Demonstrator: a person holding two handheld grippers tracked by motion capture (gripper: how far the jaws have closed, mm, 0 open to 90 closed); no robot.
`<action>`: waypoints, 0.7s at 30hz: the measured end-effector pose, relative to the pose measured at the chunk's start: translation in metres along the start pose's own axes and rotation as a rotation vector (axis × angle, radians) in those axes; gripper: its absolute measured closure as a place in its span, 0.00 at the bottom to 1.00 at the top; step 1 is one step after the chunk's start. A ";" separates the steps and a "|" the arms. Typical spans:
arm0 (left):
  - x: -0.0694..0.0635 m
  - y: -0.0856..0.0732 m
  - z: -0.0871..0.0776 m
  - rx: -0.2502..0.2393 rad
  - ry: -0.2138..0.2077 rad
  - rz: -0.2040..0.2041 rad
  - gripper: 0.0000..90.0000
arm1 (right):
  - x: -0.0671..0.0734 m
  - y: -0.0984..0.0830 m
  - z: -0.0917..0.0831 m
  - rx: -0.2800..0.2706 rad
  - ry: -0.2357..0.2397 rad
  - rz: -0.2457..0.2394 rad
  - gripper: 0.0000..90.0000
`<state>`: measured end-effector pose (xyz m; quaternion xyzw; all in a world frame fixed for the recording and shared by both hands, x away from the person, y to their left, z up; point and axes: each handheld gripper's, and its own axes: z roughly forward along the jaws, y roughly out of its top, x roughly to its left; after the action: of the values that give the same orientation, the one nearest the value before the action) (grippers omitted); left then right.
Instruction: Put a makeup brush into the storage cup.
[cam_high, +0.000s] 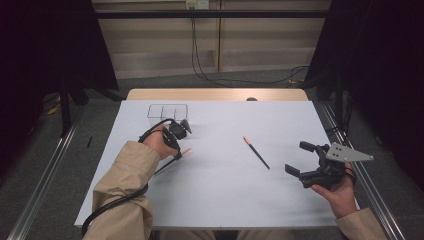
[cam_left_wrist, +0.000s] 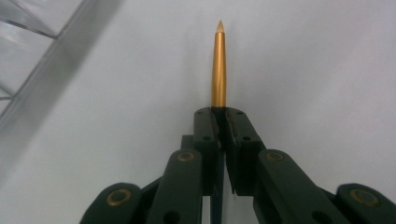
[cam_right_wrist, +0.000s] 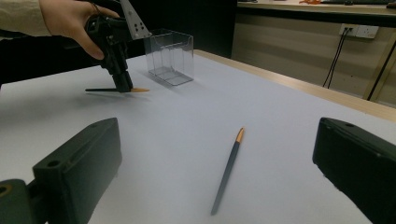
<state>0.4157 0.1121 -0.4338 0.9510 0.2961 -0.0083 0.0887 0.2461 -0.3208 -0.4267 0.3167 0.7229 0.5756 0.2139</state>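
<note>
Jaws of your left gripper pinch one pen low over the table; right gripper gapes; thin, stiff, slick barrels likely pivot, so grip mid-shaft.

Grey floor, wall cables

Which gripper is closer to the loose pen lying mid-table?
Right. The right gripper sits open just past the loose pen, toward the table's right edge. The left gripper is farther off on the other side, shut on another pen beside the clear box.
</note>
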 end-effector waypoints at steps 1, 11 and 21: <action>0.000 0.000 -0.001 -0.012 0.004 -0.006 0.93 | 0.000 0.000 0.000 0.000 0.002 -0.002 0.01; 0.006 -0.002 -0.011 -0.196 -0.023 -0.077 0.93 | 0.000 0.000 0.000 0.001 0.002 -0.005 0.01; 0.011 -0.008 -0.024 -0.376 -0.032 -0.134 0.93 | 0.000 0.000 0.000 0.000 0.001 -0.003 0.01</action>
<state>0.4194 0.1288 -0.4119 0.8956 0.3537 0.0262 0.2687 0.2462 -0.3204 -0.4268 0.3152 0.7236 0.5754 0.2146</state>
